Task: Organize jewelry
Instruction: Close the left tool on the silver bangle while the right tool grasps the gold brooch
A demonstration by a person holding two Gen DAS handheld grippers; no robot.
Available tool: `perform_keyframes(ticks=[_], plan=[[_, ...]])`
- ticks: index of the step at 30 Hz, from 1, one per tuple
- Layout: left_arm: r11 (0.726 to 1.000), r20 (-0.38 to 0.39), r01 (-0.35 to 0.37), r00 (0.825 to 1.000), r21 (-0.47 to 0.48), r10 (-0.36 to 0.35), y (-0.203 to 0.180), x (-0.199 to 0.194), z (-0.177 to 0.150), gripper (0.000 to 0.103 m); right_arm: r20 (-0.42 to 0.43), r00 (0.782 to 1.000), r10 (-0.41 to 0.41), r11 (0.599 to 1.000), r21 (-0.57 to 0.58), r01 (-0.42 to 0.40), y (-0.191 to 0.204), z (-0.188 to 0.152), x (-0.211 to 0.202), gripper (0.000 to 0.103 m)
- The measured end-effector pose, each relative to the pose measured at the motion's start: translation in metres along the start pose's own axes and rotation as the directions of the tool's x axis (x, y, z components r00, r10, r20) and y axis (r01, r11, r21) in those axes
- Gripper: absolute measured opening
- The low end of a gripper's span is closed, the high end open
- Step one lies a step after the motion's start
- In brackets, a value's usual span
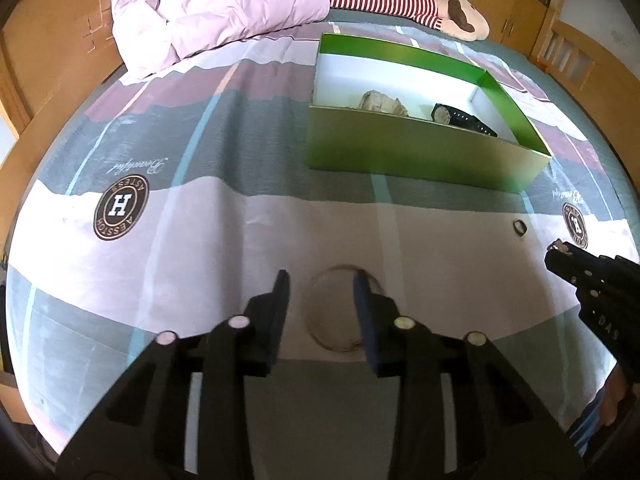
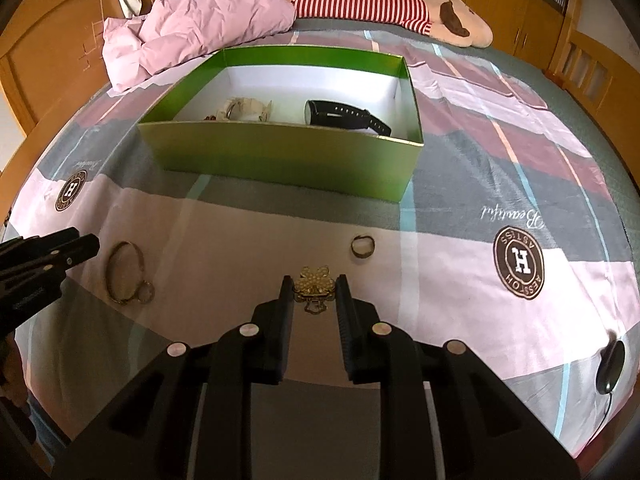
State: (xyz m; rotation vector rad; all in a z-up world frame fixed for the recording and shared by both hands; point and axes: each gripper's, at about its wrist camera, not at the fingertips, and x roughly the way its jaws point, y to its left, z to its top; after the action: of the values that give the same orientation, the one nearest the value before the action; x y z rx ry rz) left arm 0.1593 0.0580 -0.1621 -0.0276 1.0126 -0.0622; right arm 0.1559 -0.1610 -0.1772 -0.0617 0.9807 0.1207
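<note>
A green box (image 1: 420,152) (image 2: 280,160) stands on the bed, holding a black watch (image 2: 344,116) (image 1: 460,118) and a pale bundle (image 2: 244,110). My left gripper (image 1: 320,284) is open over a thin metal bangle (image 1: 340,312), which also shows in the right wrist view (image 2: 124,274). My right gripper (image 2: 314,284) is shut on a gold flower brooch (image 2: 314,286) at bed level; the right gripper also shows in the left wrist view (image 1: 560,250). A small ring (image 2: 363,246) (image 1: 519,227) lies on the sheet beyond it.
A patterned sheet (image 2: 480,184) covers the bed. A crumpled pink quilt (image 2: 200,20) and a striped plush toy (image 2: 380,4) lie at the far side. A black round object on a cord (image 2: 610,366) lies at the right. Wooden cabinets surround the bed.
</note>
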Motion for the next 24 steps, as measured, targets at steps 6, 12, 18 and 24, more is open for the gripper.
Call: perform_keyframes(ticks=[6,12,18,24], plan=[[0.999,-0.013,0.027,1.000,0.021,-0.027,0.005,0.003,-0.010,0.053,-0.016,1.000,0.005,1.000,-0.001,-0.005,0.001,-0.005,0.007,0.021],[0.995,-0.037,0.057,0.998,0.086,-0.054,-0.019,0.017,-0.011,0.071,-0.040,0.999,0.000,1.000,0.003,0.000,0.000,-0.009,0.017,0.021],[0.995,-0.088,0.037,0.996,0.093,-0.029,-0.037,0.042,-0.005,0.074,-0.061,0.998,-0.011,1.000,0.017,0.012,-0.006,-0.012,0.027,0.021],[0.995,-0.088,-0.019,0.996,0.098,0.028,-0.036,0.048,-0.005,0.041,-0.070,0.997,-0.015,1.000,0.026,0.017,-0.010,-0.016,0.031,0.021]])
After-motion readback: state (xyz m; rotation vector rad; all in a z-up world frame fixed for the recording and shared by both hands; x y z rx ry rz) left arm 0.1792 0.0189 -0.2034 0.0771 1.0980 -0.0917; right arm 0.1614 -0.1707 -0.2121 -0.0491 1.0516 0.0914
